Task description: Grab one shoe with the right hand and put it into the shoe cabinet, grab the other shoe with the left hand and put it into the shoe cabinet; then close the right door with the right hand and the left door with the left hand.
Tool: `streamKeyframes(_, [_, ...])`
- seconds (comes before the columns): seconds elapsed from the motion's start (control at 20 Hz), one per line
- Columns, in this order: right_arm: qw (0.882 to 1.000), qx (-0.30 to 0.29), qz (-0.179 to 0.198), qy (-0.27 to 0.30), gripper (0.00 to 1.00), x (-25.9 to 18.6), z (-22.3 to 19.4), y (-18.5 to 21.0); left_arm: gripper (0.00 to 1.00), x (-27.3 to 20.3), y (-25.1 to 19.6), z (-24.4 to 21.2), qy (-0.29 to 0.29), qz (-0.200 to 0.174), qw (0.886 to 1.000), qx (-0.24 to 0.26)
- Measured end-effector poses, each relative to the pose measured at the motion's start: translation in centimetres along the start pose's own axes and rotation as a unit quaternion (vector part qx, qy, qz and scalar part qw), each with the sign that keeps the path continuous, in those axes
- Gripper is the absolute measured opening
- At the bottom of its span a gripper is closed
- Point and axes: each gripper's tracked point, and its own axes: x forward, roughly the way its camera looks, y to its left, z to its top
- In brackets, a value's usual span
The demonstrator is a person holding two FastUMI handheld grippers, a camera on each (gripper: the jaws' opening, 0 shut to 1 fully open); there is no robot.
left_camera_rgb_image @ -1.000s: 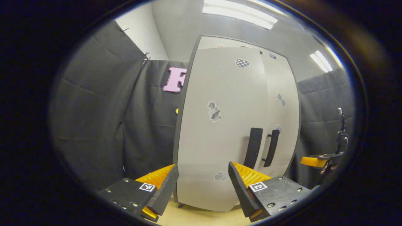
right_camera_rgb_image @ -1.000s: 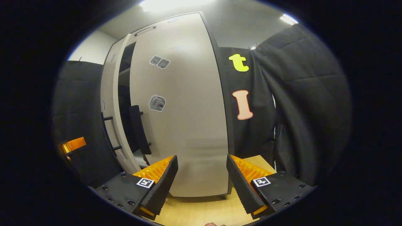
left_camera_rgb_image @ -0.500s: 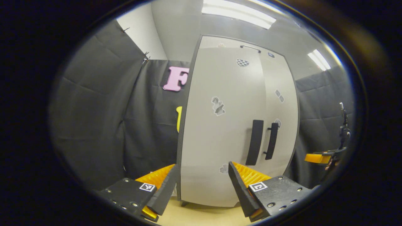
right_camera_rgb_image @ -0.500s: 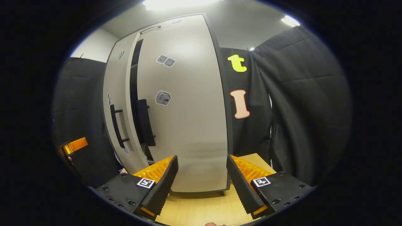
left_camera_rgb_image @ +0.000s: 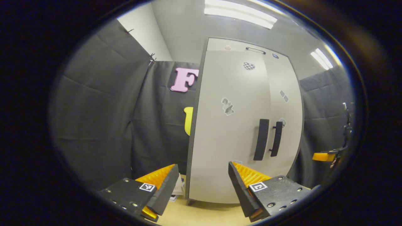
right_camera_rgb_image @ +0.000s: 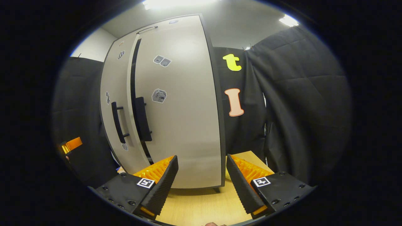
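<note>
Both tongs wide w/ nothing held, left tongs [left_camera_rgb_image: 203, 185] & right tongs [right_camera_rgb_image: 202, 179] facing shoe cabinet [right_camera_rgb_image: 185, 119], left door [left_camera_rgb_image: 226, 131] flush, right door [right_camera_rgb_image: 179, 103] slightly ajar

One shoe cabinet [left_camera_rgb_image: 232, 150] with two doors: left door [left_camera_rgb_image: 220, 141], right door [right_camera_rgb_image: 185, 125]; two black handles [left_camera_rgb_image: 261, 139] [left_camera_rgb_image: 276, 139]; two grippers [left_camera_rgb_image: 202, 185] [right_camera_rgb_image: 201, 179].

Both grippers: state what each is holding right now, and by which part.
Nothing is held. The left gripper and the right gripper are both open and empty, facing the shoe cabinet.
</note>
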Motion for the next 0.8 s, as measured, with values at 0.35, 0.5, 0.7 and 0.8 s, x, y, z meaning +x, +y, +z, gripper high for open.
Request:
streamKeyframes(0.35, [1.000, -0.008, -0.003, 0.003, 0.98, -0.4, -0.4, -0.1, 0.95, 0.0, -0.6, -0.6, 0.006, -0.003, 1.000, 0.013])
streamKeyframes(0.5, [1.000, -0.013, -0.008, 0.003, 0.98, -0.7, -0.4, -0.6, 0.92, 0.2, -1.2, -1.2, 0.012, -0.008, 1.000, 0.006])
streamKeyframes(0.7, [1.000, -0.005, -0.015, 0.003, 0.98, -0.7, -0.3, -1.4, 0.95, 0.2, -1.9, -1.1, 0.011, -0.019, 1.000, 0.005])
streamKeyframes(0.8, [1.000, 0.002, -0.019, 0.005, 0.98, -0.7, -0.3, -1.8, 0.92, 0.2, -1.7, -1.2, 0.013, -0.015, 1.000, 0.016])
